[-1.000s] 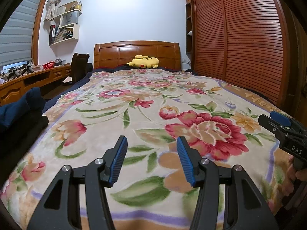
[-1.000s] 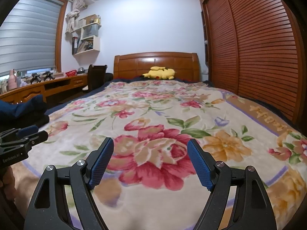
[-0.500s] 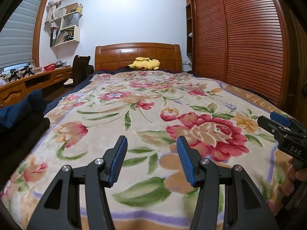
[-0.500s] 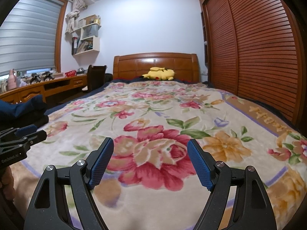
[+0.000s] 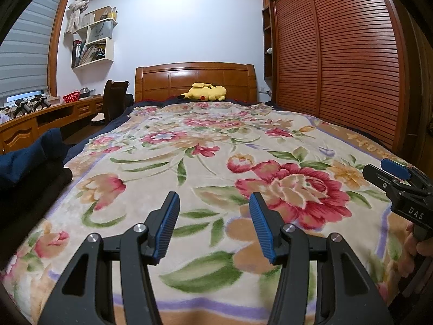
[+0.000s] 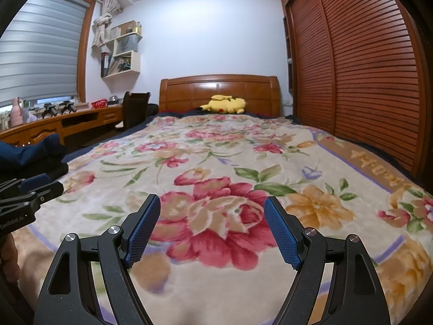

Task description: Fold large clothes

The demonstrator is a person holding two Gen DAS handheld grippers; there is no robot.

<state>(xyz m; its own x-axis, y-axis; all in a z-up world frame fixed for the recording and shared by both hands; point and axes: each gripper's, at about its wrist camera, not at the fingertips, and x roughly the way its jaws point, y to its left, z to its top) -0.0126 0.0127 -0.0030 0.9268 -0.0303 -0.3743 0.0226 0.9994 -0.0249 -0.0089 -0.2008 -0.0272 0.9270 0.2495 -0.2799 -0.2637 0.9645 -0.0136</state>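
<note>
Through the left wrist camera I see my left gripper [image 5: 213, 226] hanging low over the foot end of the cream plush floral bedspread [image 5: 205, 146], its blue-padded fingers spread apart with nothing between them. Left of the bedspread's near corner, at the bed's side edge, sits a heap of dark clothing: a navy blue soft garment [image 5: 29, 154] resting on top of a black one [image 5: 29, 189]. From here I cannot tell whether that heap is folded or merely bunched. At the far right, over the bedspread's right border, my right gripper [image 5: 397, 178] shows side-on, a hand [image 5: 416, 249] wrapped round its handle. At the far end of the bedspread a yellow plush toy [image 5: 204, 92] lies against the wooden headboard [image 5: 194, 81].

Through the right wrist camera, the right gripper [image 6: 212, 227] hovers above the big red rose on the bedspread [image 6: 270, 146], fingers wide apart and empty. The left gripper [image 6: 32, 192] enters from the left edge, near the same dark heap [image 6: 29, 151], which still reads only as lumps of navy over black.

No garment lies spread out on the bedspread. As I judge it, this fits either clothes waiting at the side to be laid out, or clothes already folded and set aside; the pictures do not settle which.
</note>
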